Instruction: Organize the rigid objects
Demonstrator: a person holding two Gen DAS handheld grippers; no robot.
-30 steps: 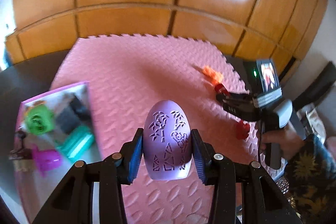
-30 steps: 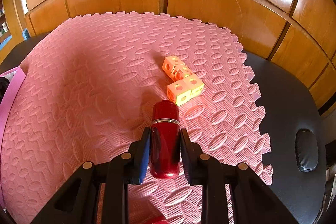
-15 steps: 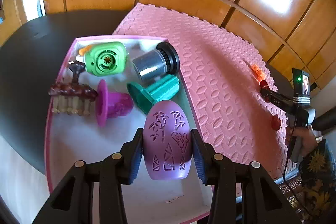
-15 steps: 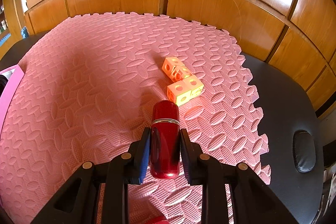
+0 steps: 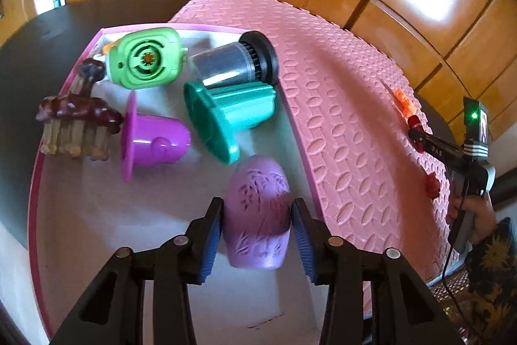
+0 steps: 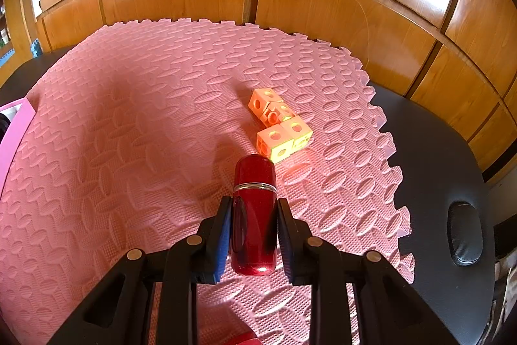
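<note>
A lilac egg-shaped shell with cut-out patterns [image 5: 257, 215] sits blurred and tilted between the blue pads of my left gripper [image 5: 257, 206], low over the white floor of the pink-rimmed tray [image 5: 32, 199]. The jaws are opening and thin gaps show on both sides of the egg. My right gripper [image 6: 253, 206] is shut on a glittery red capsule [image 6: 255, 177] just above the pink foam mat [image 6: 129, 134]. In the left wrist view the right gripper [image 5: 416, 134] is at the mat's far right, held by a person's hand [image 5: 468, 212].
In the tray lie a green round-faced toy [image 5: 145, 60], a grey jar with black lid [image 5: 232, 63], a teal cup [image 5: 226, 115], a magenta cup [image 5: 152, 138] and a brown brush-like piece [image 5: 74, 125]. Orange cubes [image 6: 278, 125] and a small red piece [image 5: 431, 185] lie on the mat. A wooden panel wall stands behind.
My left gripper swung from above the mat to the tray and came down; its jaws widened and the egg tipped and slid lower. The right gripper and red capsule stayed still.
</note>
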